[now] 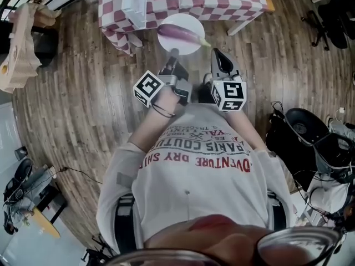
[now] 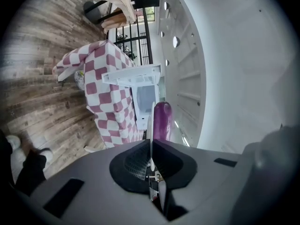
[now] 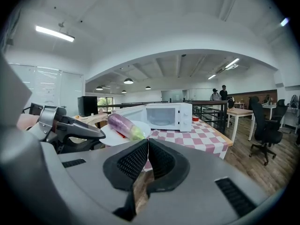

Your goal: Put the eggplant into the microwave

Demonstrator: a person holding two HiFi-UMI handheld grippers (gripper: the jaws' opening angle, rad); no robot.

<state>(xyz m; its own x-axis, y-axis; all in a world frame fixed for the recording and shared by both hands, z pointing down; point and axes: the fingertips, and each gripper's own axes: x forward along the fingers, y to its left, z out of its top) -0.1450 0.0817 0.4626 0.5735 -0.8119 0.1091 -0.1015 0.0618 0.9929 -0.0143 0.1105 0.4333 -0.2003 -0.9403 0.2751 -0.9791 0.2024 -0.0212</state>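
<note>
I am clamping my left gripper (image 1: 174, 54) on the thin rim of a round white plate (image 1: 183, 19), glossy purple eggplant (image 1: 178, 34) lying on it, my right gripper (image 3: 147, 146) pressing its ribbed jaws together empty, boxy white microwave (image 3: 164, 116) standing on checkered cloth (image 3: 206, 137).

Person, as equipped: off-white T-shirt (image 1: 194, 176) printed with red and dark block lettering across the chest, sleeves (image 1: 119, 170) of the same pale cloth; black straps (image 1: 125, 226) at either side of the waist; thin black cord (image 1: 161, 111) looped at one wrist. Left gripper (image 1: 174, 54) and right gripper (image 1: 215, 53): grey moulded bodies with silver-and-black jaw arms, each carrying a white cube printed with black square markers, left cube (image 1: 148, 88), right cube (image 1: 229, 95). Pads (image 3: 133, 162): black, finely ribbed, set in a dark oval recess flanked by two black slots.
</note>
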